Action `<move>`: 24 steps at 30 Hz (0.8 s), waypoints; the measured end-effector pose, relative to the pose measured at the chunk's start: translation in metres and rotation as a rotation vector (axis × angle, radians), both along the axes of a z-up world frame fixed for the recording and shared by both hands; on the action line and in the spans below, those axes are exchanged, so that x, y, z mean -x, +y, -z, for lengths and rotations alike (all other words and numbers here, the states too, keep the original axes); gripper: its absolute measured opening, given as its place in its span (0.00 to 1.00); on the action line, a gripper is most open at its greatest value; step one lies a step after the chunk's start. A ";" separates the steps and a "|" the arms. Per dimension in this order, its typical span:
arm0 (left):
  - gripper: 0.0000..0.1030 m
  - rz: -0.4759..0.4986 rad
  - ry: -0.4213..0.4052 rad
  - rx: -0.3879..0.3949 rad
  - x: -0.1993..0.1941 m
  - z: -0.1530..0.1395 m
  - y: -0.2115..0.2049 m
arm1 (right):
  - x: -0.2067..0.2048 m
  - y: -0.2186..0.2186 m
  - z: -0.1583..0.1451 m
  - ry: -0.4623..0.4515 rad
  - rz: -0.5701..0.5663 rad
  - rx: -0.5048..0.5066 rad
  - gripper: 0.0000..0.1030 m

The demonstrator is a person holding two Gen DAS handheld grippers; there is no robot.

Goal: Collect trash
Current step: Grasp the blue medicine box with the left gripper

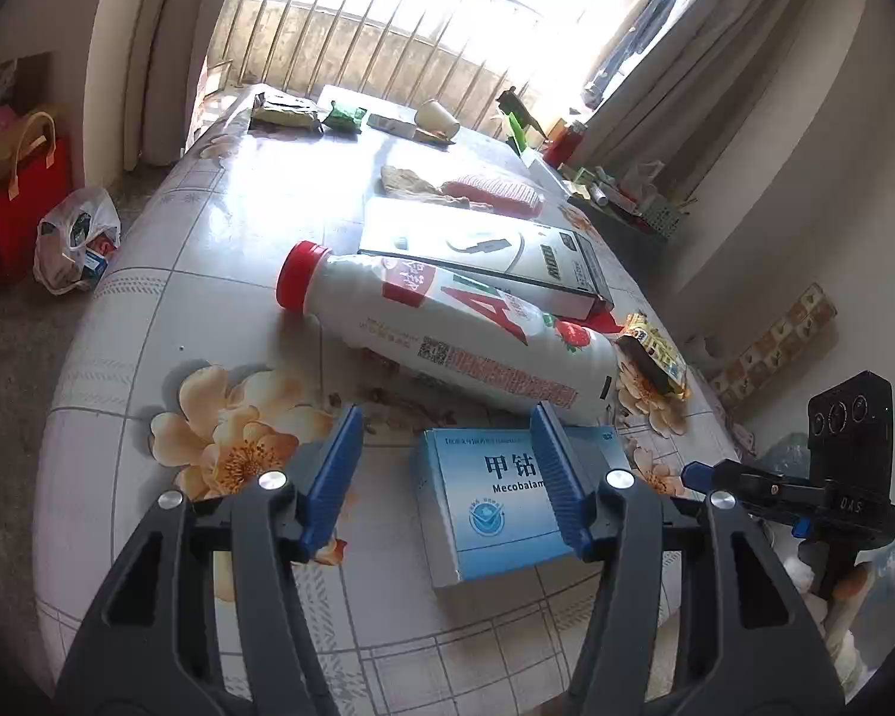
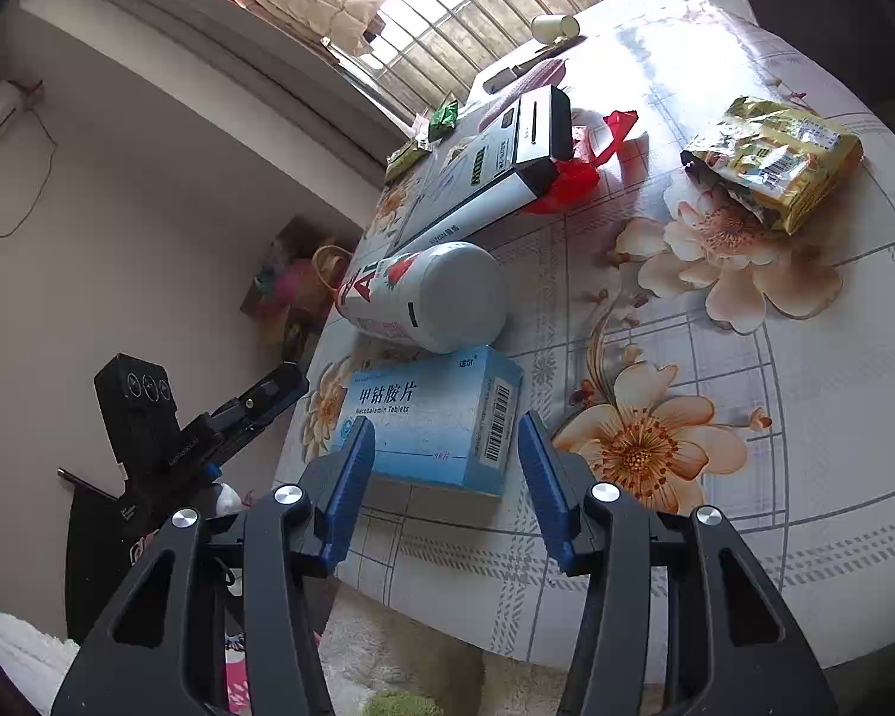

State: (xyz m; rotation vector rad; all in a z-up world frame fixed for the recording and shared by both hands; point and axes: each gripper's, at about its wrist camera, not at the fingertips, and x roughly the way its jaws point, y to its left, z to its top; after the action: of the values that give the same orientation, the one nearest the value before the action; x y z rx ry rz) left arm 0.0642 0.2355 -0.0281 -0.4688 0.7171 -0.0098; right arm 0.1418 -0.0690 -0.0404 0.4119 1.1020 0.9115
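Note:
A blue medicine box point(image 1: 495, 495) lies on the flowered table point(image 1: 209, 274) near its edge; it also shows in the right wrist view point(image 2: 429, 417). A white bottle with a red cap point(image 1: 447, 328) lies on its side just behind it, base toward the right wrist view point(image 2: 435, 298). My left gripper point(image 1: 447, 477) is open, its right finger over the box's right part. My right gripper point(image 2: 447, 477) is open, its fingers on either side of the box's near end, not closed on it. The right gripper also shows at the right of the left wrist view point(image 1: 805, 489).
A long white carton point(image 1: 495, 256), a red wrapper point(image 2: 573, 173), a yellow snack bag point(image 2: 775, 161), cloths point(image 1: 489, 191), a paper cup point(image 1: 435, 116) and small packets point(image 1: 286, 110) lie on the table. Bags point(image 1: 71, 238) sit on the floor at left.

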 end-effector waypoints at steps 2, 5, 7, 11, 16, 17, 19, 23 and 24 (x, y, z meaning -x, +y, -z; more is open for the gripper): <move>0.35 -0.007 0.017 -0.039 -0.017 0.008 0.001 | 0.006 0.009 0.004 0.011 -0.021 0.025 0.37; 0.23 0.010 0.054 -0.057 -0.032 0.022 -0.001 | 0.010 0.014 0.011 0.026 -0.022 0.070 0.32; 0.19 0.037 0.073 -0.058 -0.034 0.028 -0.006 | 0.012 0.015 0.014 0.041 -0.018 0.083 0.29; 0.18 0.082 0.089 -0.031 -0.021 0.035 -0.014 | 0.014 0.018 0.021 0.053 -0.009 0.116 0.25; 0.18 0.145 0.096 0.066 0.007 0.038 -0.023 | 0.008 0.018 0.022 0.045 0.011 0.120 0.25; 0.18 0.166 0.092 0.088 0.012 0.038 -0.027 | 0.007 0.016 0.022 0.048 0.017 0.116 0.25; 0.29 0.212 0.065 0.099 0.018 0.033 -0.035 | 0.005 0.008 0.022 0.049 0.031 0.112 0.25; 0.69 0.289 0.061 0.062 0.017 0.019 -0.053 | 0.000 0.000 0.020 0.035 0.056 0.100 0.25; 0.71 0.311 0.074 0.053 0.015 0.017 -0.059 | 0.001 -0.002 0.019 0.034 0.059 0.093 0.25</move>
State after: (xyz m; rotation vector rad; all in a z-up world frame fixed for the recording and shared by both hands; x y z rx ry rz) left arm 0.0496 0.1767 -0.0449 -0.4063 0.8582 -0.3049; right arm 0.1413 -0.0712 -0.0592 0.3828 1.1527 0.8005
